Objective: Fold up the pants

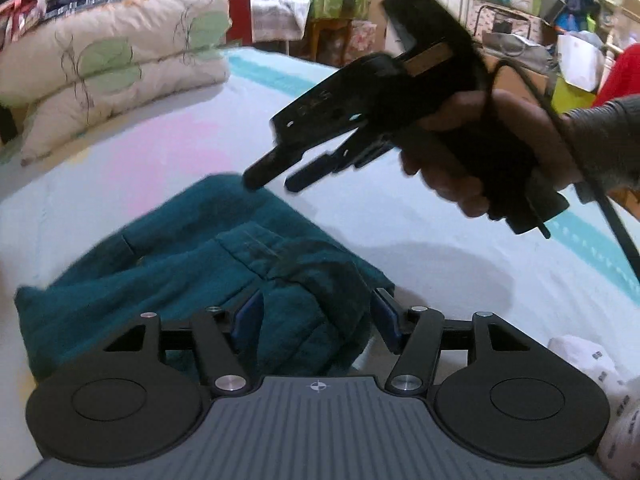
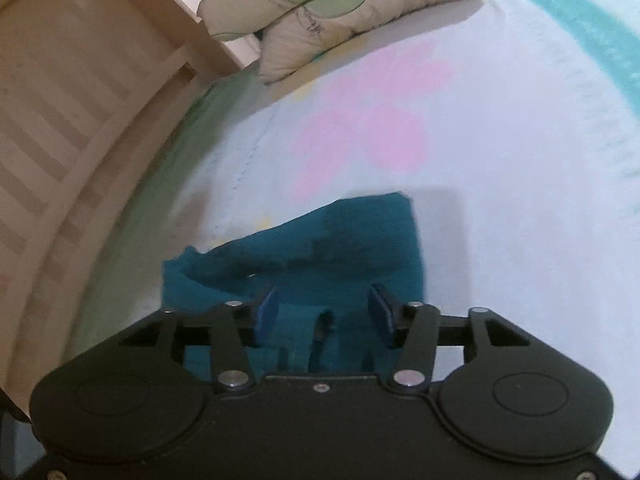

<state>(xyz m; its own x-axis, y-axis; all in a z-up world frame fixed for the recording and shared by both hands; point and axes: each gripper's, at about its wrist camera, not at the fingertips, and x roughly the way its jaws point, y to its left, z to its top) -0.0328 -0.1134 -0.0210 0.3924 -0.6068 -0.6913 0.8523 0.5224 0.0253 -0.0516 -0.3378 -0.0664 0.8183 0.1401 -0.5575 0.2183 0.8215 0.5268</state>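
The teal pants (image 1: 208, 276) lie folded in a bundle on the pale bed sheet (image 1: 420, 220). My left gripper (image 1: 316, 316) is open, its blue pads on either side of a raised fold of the cloth at the near edge. My right gripper (image 1: 272, 178) shows in the left wrist view held in a hand, above the pants' far corner, jaws apart and empty. In the right wrist view the right gripper (image 2: 322, 306) is open above the pants (image 2: 340, 248), with a small cloth loop below between its fingers.
A folded cream quilt with green leaves (image 1: 108, 64) lies at the back left of the bed. A slatted wooden bed frame (image 2: 52, 120) runs along the left in the right wrist view. Cluttered shelves and bags (image 1: 520, 8) stand beyond the bed.
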